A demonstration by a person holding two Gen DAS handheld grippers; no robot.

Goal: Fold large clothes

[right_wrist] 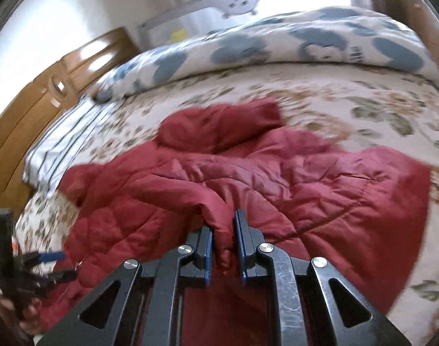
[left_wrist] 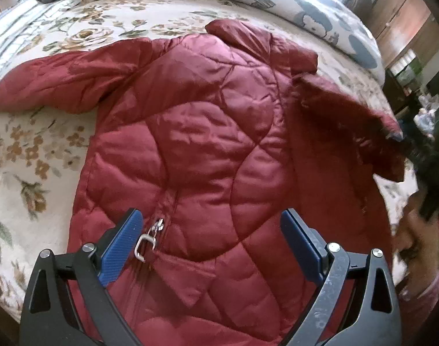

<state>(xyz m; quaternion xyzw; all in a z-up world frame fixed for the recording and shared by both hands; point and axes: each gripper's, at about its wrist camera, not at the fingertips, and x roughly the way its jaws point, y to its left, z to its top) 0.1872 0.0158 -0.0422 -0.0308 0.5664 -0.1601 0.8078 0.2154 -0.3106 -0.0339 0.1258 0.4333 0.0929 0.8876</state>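
Note:
A dark red quilted jacket (left_wrist: 207, 144) lies spread on the bed, collar at the far end, its left sleeve (left_wrist: 60, 83) stretched out flat. My left gripper (left_wrist: 212, 216) hovers open above the lower front, with the zipper pull (left_wrist: 145, 245) beside its left pad. My right gripper (right_wrist: 223, 225) is shut on the cuff of the other sleeve (right_wrist: 219, 245), which bunches between the pads. In the left wrist view that sleeve (left_wrist: 349, 132) hangs lifted at the right, blurred. The left gripper (right_wrist: 60, 265) shows at the lower left of the right wrist view.
The bed has a floral sheet (left_wrist: 31, 158) and a rolled blue-patterned duvet (right_wrist: 277, 43) along its far side. A wooden headboard (right_wrist: 26, 121) stands at the left and a wooden cabinet (left_wrist: 404, 20) at the far right. A person's hand (left_wrist: 415, 245) is at the right edge.

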